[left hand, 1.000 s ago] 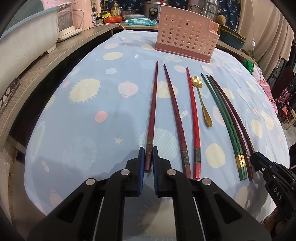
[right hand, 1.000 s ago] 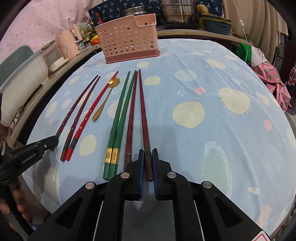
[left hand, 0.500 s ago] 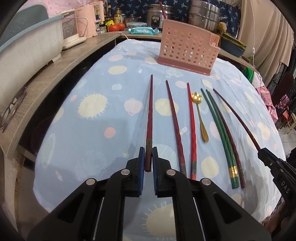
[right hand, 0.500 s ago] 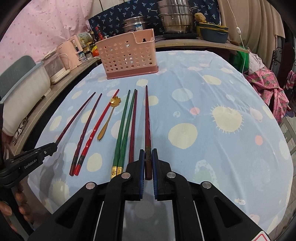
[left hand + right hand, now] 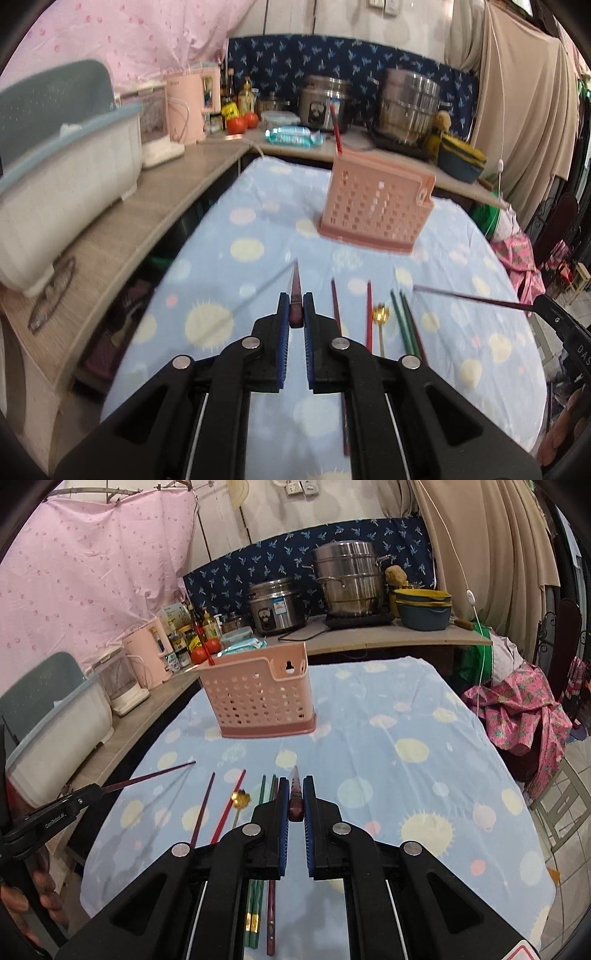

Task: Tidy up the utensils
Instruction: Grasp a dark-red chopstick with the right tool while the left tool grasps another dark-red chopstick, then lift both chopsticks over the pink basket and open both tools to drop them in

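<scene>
My left gripper (image 5: pixel 295 306) is shut on a dark red chopstick (image 5: pixel 295 290), held off the table and pointing ahead. My right gripper (image 5: pixel 295 794) is shut on another dark red chopstick (image 5: pixel 294 784), also lifted. Each gripper shows at the edge of the other view, its chopstick in the air. The pink slotted basket (image 5: pixel 373 206) stands upright at the far end of the blue spotted tablecloth (image 5: pixel 406 775), a red chopstick (image 5: pixel 336 129) sticking up behind its rim. On the cloth lie a dark red chopstick (image 5: pixel 335 306), a red one (image 5: pixel 368 314), a gold spoon (image 5: pixel 380 315) and two green chopsticks (image 5: pixel 400 317).
A wooden counter (image 5: pixel 129 229) runs along the left with a white dish tub (image 5: pixel 55 184) and a pink kettle (image 5: pixel 184 107). Steel pots (image 5: pixel 347 579) and bowls stand on the back counter. A pink patterned cloth (image 5: pixel 524 712) hangs off the right.
Both grippers have risen with their chopsticks, lifting them off the cloth. The views have tilted up, so the basket and the back counter now sit nearer the middle.
</scene>
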`<state>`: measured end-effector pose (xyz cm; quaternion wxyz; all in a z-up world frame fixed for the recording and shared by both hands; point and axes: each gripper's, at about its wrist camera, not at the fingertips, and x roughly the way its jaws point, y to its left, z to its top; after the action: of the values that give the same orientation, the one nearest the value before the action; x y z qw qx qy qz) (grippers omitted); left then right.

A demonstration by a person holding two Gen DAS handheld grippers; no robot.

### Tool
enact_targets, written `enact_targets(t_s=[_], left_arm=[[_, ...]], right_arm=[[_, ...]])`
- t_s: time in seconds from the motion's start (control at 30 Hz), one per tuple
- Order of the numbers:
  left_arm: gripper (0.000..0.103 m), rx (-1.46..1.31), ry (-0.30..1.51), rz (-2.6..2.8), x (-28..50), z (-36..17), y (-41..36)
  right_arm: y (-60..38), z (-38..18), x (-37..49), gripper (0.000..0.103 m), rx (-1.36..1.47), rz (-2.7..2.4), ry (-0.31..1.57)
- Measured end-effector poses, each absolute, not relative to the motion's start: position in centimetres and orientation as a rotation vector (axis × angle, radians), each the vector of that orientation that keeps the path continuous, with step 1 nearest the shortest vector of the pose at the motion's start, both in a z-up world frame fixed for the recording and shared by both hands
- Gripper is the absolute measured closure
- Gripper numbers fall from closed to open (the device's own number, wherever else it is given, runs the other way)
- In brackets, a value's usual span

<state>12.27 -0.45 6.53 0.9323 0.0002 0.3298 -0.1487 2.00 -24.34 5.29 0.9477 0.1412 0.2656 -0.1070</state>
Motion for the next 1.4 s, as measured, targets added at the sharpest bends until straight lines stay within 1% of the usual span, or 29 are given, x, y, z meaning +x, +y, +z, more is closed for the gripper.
enact_targets(t_s=[0.2, 0.47, 0.63, 0.87, 1.0, 1.1, 1.2, 1.4], left_arm=[[0.096, -0.027, 0.584, -0.309, 15.2, 11.0, -1.0], [0.096, -0.057, 0.529, -0.340, 18.6, 15.2, -2.1], [0.096, -0.061, 0.462, -0.370, 20.2, 18.8, -3.4], [0.096, -0.074, 0.338, -0.385, 23.3, 24.6, -5.7], [0.096, -0.097, 0.285, -0.397, 25.5, 26.8, -6.9], [0.096, -0.101, 0.252, -0.405, 26.9, 27.3, -8.0], [0.096, -0.098, 0.259, -0.401, 28.5, 26.5, -9.1], [0.096, -0.081, 0.360, -0.401, 31.3, 22.1, -10.8]], right_arm=[[-25.7, 9.3, 4.3, 0.096, 0.270, -0.202, 0.471], [-27.6, 13.9, 7.8, 0.096, 0.269, -0.173, 0.401], [-28.5, 17.1, 10.2, 0.096, 0.286, -0.137, 0.342], [-28.9, 21.2, 14.9, 0.096, 0.289, -0.115, 0.242], [-29.2, 23.0, 18.0, 0.096, 0.291, -0.115, 0.208], [-29.9, 23.6, 20.3, 0.096, 0.314, -0.109, 0.189], [-30.3, 23.3, 22.5, 0.096, 0.320, -0.123, 0.198], [-30.7, 19.4, 25.6, 0.096, 0.330, -0.124, 0.294]])
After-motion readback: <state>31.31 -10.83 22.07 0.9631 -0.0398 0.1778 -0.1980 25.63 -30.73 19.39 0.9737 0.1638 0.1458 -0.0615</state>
